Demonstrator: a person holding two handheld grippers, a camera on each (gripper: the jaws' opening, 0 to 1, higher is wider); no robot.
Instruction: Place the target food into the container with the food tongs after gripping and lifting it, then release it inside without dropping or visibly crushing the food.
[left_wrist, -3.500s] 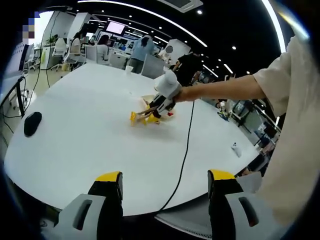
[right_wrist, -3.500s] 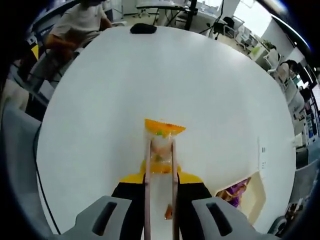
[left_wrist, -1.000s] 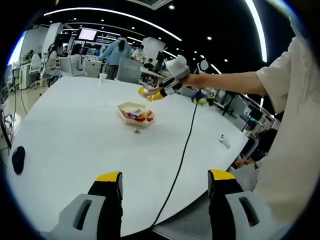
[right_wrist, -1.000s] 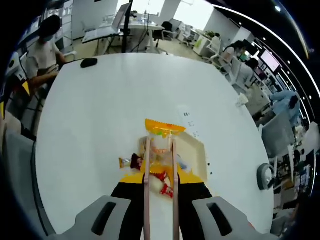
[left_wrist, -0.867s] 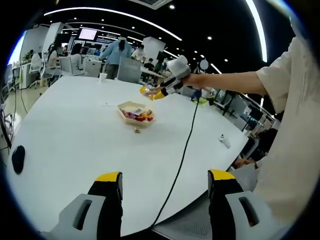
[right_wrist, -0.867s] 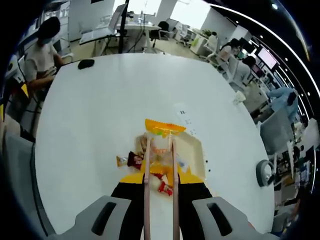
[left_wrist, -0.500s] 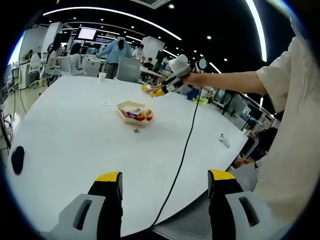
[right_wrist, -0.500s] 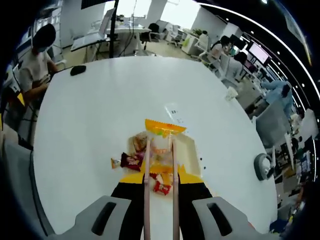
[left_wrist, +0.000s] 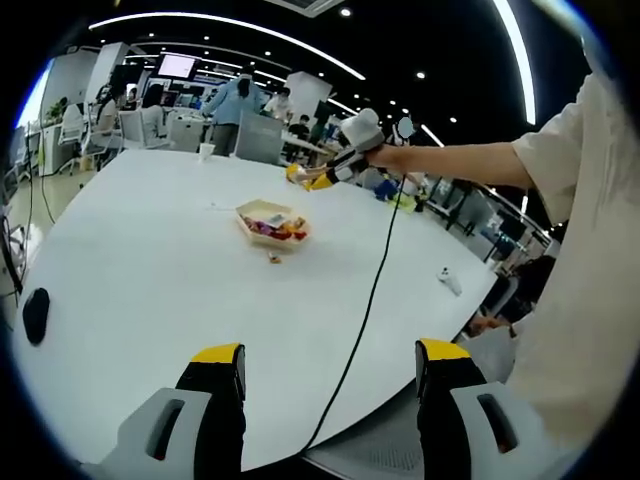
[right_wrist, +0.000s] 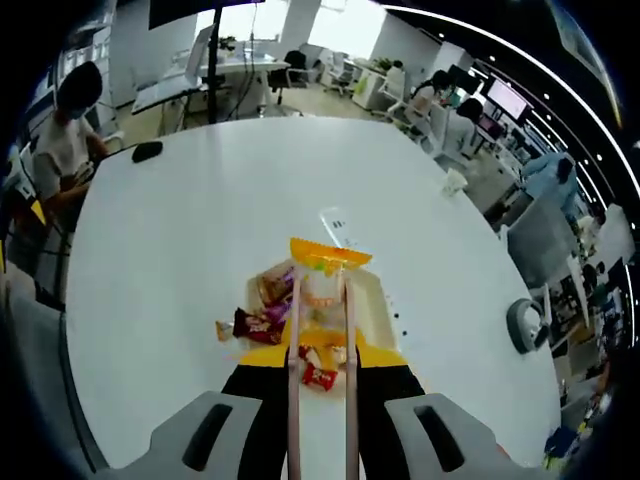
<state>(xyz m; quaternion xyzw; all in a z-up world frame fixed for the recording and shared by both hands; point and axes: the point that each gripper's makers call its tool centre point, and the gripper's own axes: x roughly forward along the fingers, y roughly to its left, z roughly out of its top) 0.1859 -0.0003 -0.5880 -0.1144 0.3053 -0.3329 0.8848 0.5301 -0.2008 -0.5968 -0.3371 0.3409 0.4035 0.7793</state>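
Holding the food tongs (right_wrist: 320, 330) between its closed jaws, the right gripper (right_wrist: 320, 385) hangs above the container (right_wrist: 368, 300). The tongs' two arms pinch a yellow snack packet (right_wrist: 325, 270), whose long axis runs along the tongs, its crimped end pointing away from the gripper. The container, with several wrapped snacks, sits near the middle of the white table (right_wrist: 180, 220); one small sweet (right_wrist: 223, 329) lies just beside it. The left gripper (left_wrist: 325, 385) has its jaws wide apart and holds nothing, near the table's edge.
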